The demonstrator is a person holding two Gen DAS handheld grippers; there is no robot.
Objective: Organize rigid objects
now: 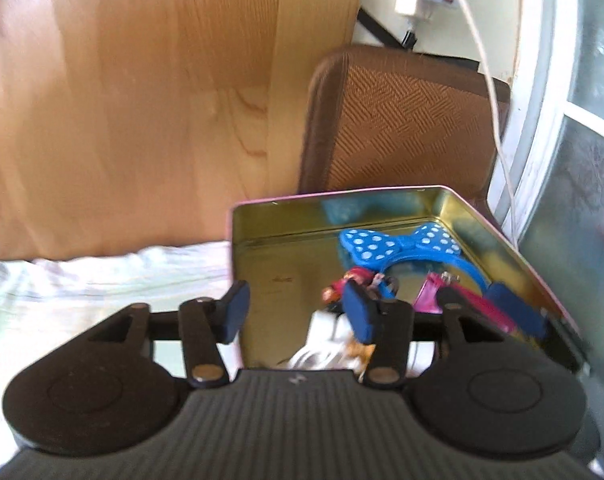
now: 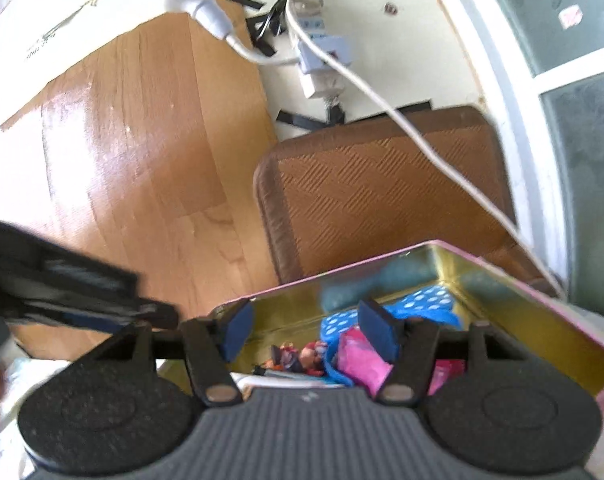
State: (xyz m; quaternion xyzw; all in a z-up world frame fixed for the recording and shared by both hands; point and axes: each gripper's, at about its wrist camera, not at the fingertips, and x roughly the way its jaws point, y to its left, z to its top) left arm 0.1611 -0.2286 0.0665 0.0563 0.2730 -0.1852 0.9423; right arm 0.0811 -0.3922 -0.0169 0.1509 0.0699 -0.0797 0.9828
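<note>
An open tin box (image 1: 262, 216) with a pink rim and gold inside holds a blue polka-dot bow headband (image 1: 398, 246), a small doll figure (image 1: 354, 284), pink items (image 1: 432, 296) and a white piece (image 1: 322, 332). My left gripper (image 1: 298, 312) is open and empty, its fingers straddling the tin's left wall. In the right wrist view the same tin (image 2: 542, 312) holds the bow (image 2: 422, 300), the figure (image 2: 298, 356) and a pink item (image 2: 358, 356). My right gripper (image 2: 306, 326) is open and empty above the tin's near left part. The left gripper (image 2: 102, 304) shows at the left there.
The tin rests on a light bedspread (image 1: 82, 284). A brown woven cushion (image 1: 402, 120) leans behind it, beside a wooden headboard (image 1: 142, 100). White cables (image 2: 382, 104) hang from a wall socket (image 2: 318, 64). A window frame (image 1: 542, 120) stands to the right.
</note>
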